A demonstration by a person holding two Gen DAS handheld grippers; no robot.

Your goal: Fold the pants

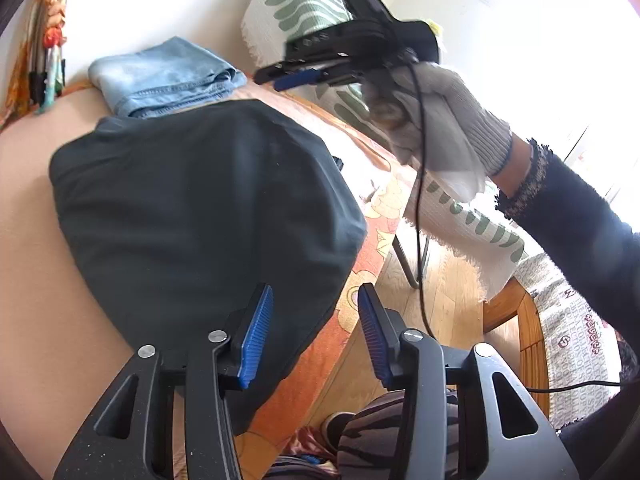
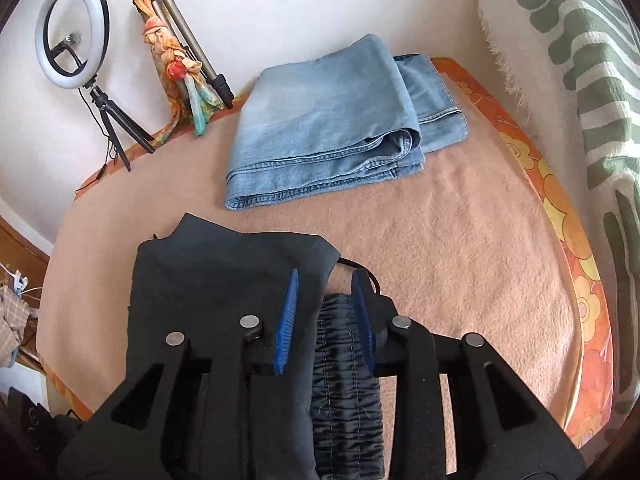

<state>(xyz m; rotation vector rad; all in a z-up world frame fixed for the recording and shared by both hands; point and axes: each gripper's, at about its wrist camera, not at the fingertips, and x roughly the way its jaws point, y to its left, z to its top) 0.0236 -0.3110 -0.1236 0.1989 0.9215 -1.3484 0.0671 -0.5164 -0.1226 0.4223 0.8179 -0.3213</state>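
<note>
Jaws of the left gripper [image 1: 316, 334] standing apart with nothing between them, poised over the near edge of the dark pants [image 1: 200, 208], blue pads clear of the cloth. Jaws of the right gripper [image 2: 326, 320] parted to a narrow gap, straddling the gathered elastic waistband [image 2: 346, 380]; pads not visibly pressing, so probably no grip. Pants bundled into a rounded dark packet on the peach blanket [image 2: 460, 264] near the front edge of the table. Probably a late fold or a final tidy: best done by closing on waistband and top layer together, keeping both hands level, drawing edges square, and smoothing the bulge flat before letting go. Worth watching: a loose black cord [image 2: 360, 266] beside the right finger, liable to snag. Farther back, folded blue jeans [image 2: 332, 120] lying well apart; beyond, ring light [image 2: 72, 32] and tripod [image 2: 192, 36] against the wall.
</note>
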